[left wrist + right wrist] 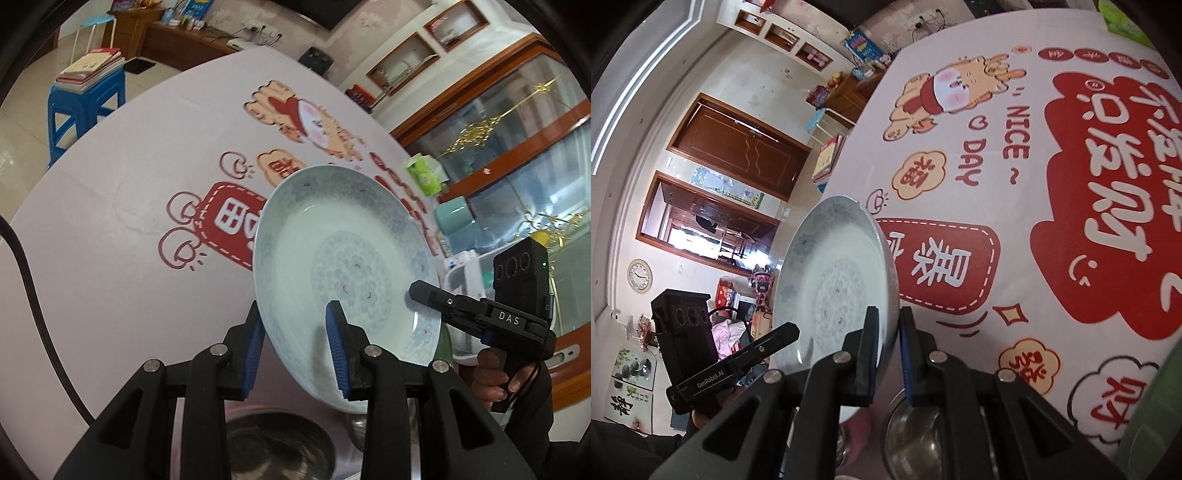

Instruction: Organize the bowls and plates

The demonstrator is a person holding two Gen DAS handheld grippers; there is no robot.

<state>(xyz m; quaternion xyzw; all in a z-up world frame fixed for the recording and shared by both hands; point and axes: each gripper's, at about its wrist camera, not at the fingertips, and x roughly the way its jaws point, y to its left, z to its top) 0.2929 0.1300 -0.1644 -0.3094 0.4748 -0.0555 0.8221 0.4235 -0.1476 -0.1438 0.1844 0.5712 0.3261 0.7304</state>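
A pale blue patterned plate (pixel 343 266) is held tilted above the table. My left gripper (pixel 295 343) has its blue-padded fingers on either side of the plate's near rim, one pad inside and one behind. My right gripper (pixel 888 343) is shut on the opposite rim of the same plate (pixel 834 280). In the left wrist view the right gripper (pixel 424 295) reaches the plate's right edge. In the right wrist view the left gripper (pixel 783 334) touches the plate's lower left edge. A steel bowl (pixel 273 443) sits below the plate, also seen in the right wrist view (pixel 916 435).
The table (pixel 110 295) has a white cover with red cartoon prints. A green tissue pack (pixel 424 171) and a teal container (pixel 454 218) stand at its far right edge. A blue stool (pixel 85 99) with books stands on the floor beyond.
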